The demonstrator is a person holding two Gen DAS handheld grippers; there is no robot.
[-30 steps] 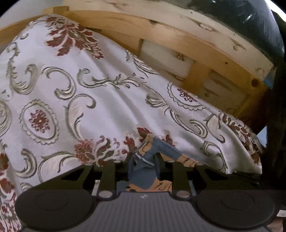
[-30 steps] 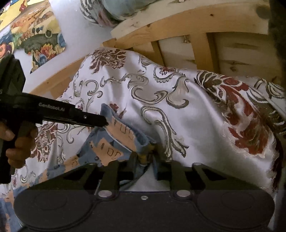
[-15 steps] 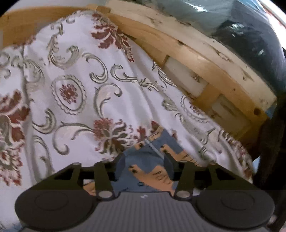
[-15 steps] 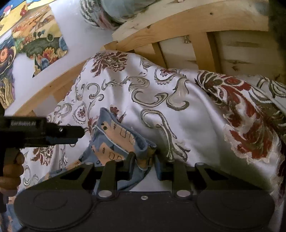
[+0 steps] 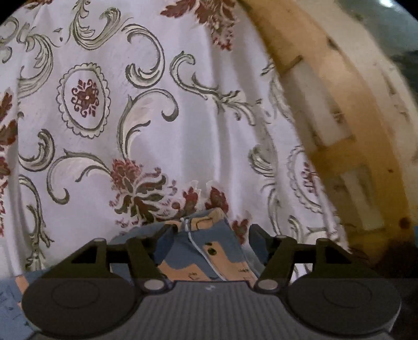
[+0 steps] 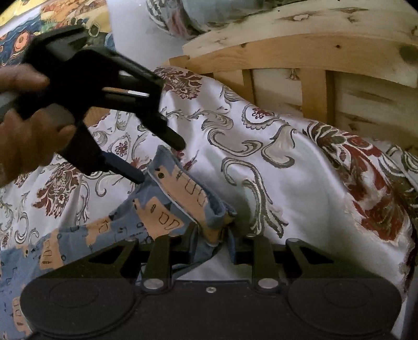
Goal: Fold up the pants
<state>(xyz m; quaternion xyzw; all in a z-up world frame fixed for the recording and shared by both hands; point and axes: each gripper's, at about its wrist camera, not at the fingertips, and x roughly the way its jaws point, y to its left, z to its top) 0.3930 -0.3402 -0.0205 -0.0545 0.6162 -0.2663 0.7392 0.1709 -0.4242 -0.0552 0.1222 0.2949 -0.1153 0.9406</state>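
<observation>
The pants, blue with tan patches, lie crumpled on a white floral bedspread. My right gripper is shut on a folded edge of them at the bottom of the right wrist view. My left gripper, held by a hand, slants down over the top corner of the pants. In the left wrist view the left gripper has its jaws opening wide. The pants lie loose between its fingers, and the pads do not press on them.
A pale wooden bed frame with slats rises behind the bedspread, and also shows as the wooden frame on the right. A bundled cloth rests on top of it. A colourful picture hangs on the wall at the left.
The left gripper's jaws have spread and let go of the pants corner; it has rolled and swung over the pants. The right gripper keeps its hold and has hardly moved.
</observation>
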